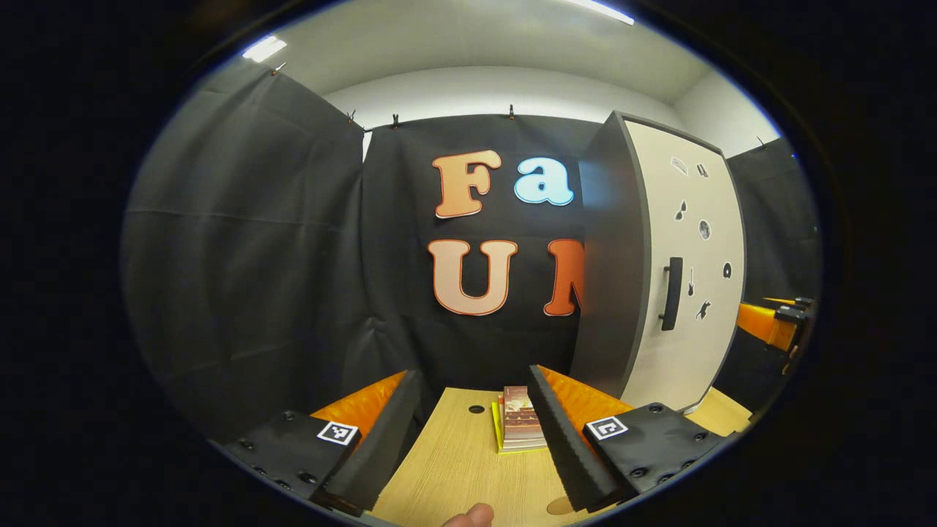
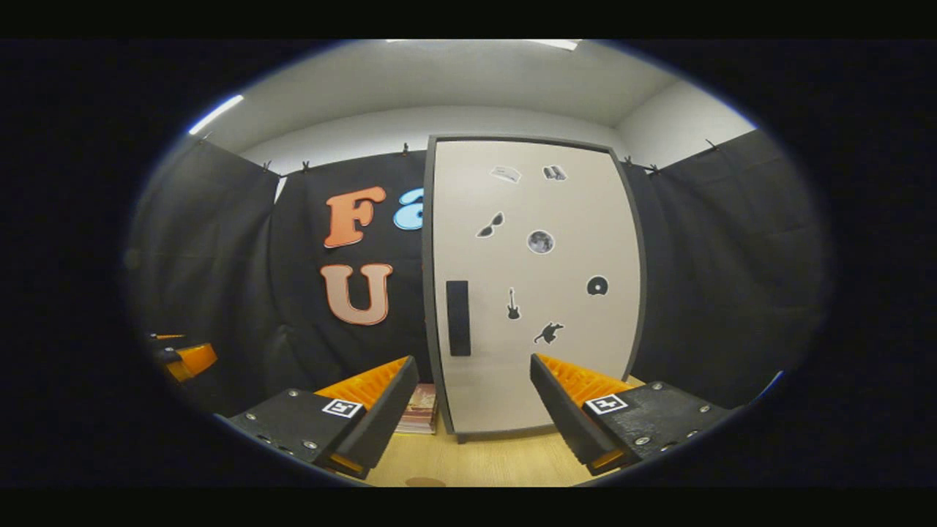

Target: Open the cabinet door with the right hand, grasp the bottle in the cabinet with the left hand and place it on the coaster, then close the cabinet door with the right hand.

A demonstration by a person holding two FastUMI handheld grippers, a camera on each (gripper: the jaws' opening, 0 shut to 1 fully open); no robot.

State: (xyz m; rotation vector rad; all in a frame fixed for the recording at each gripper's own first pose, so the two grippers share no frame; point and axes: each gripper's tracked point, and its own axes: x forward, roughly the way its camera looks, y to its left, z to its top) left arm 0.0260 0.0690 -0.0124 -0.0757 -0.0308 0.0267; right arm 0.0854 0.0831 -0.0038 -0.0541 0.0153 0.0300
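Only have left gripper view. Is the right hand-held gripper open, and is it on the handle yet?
Observer: Open. In right gripper view the right hand-held gripper has its fingers spread with nothing between them.
Operator: On the handle?
Observer: No. The handle sits beyond the fingers, untouched, and the door is shut, seen head-on.
Operator: Where's the left one from there?
Observer: The left hand-held gripper is at the far left edge, well clear of the door.

Left gripper (image 1: 472, 439): orange ribbed fingers, black foam pads, black screwed plates with square black-white markers. Right gripper (image 2: 474, 413): same build, same markers, lower frame.
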